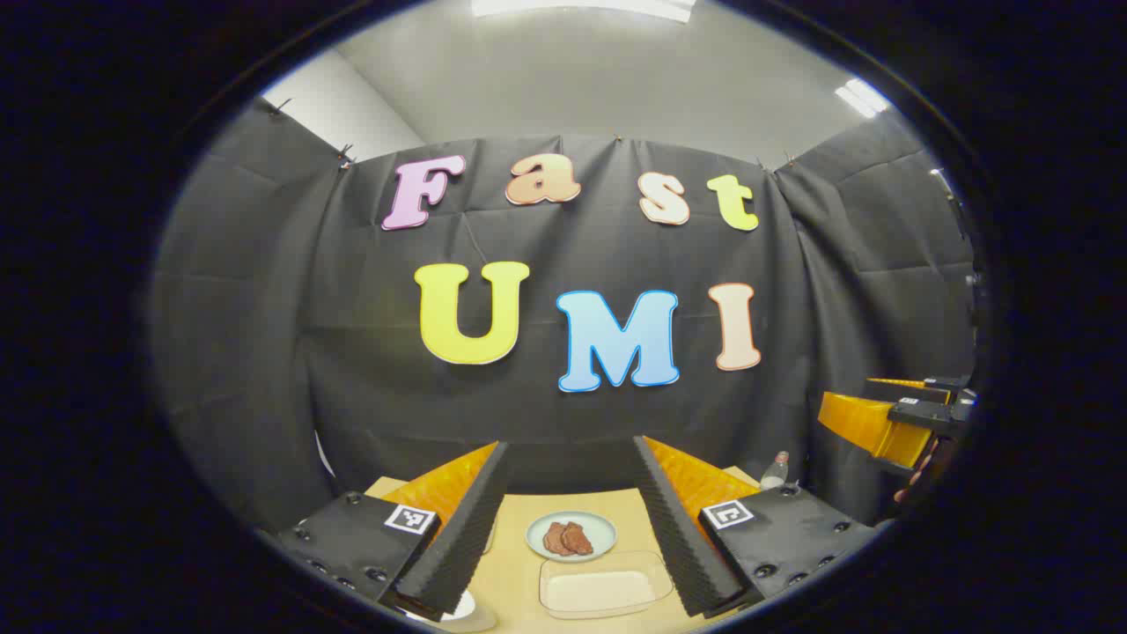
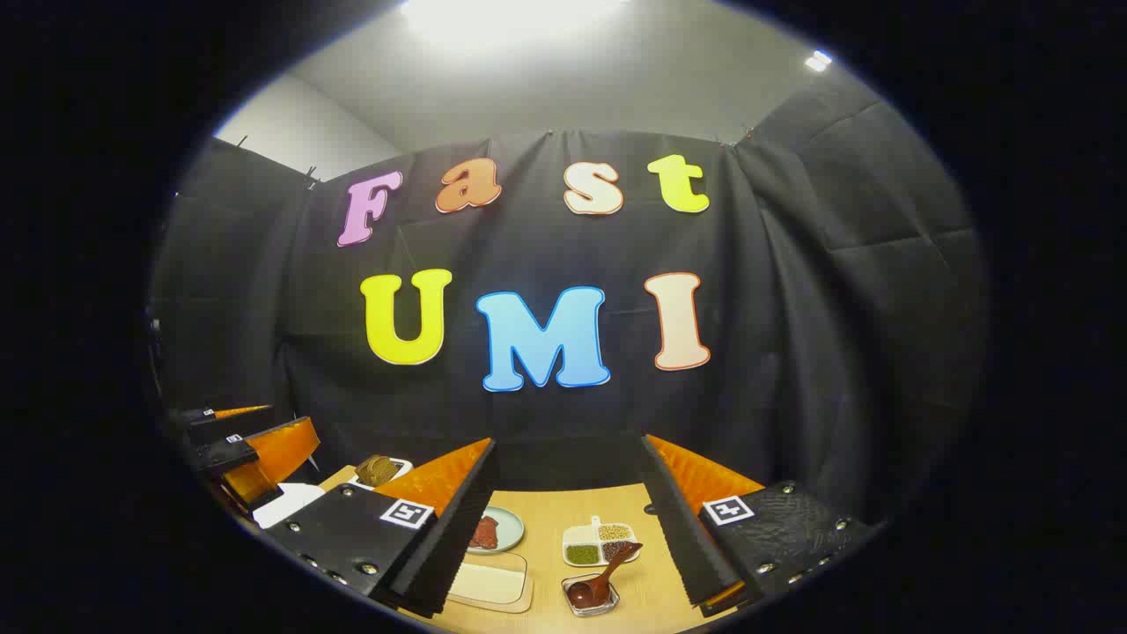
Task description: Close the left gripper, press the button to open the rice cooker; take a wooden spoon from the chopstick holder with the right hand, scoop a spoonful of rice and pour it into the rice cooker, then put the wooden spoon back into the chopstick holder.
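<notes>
My left gripper (image 1: 570, 442) is open and held level above a light wooden table (image 1: 515, 577), with nothing between its fingers. Below it lies a clear tray (image 1: 603, 588) holding something pale that may be rice. My right gripper (image 2: 569, 440) is also open and holds nothing. Under it a dark wooden spoon (image 2: 607, 568) rests in a small glass dish (image 2: 588, 597). The clear tray (image 2: 489, 581) lies to the left of that dish. The right gripper (image 1: 889, 418) shows far off at the right edge, and the left gripper (image 2: 255, 445) at the left edge.
A round plate with brown pieces (image 1: 570, 535) sits behind the tray; it is also in the right gripper view (image 2: 493, 531). A divided white dish of beans (image 2: 599, 541) stands beside it. A bottle (image 1: 775, 471) stands at the back right. A white object (image 2: 286, 504) lies at the left.
</notes>
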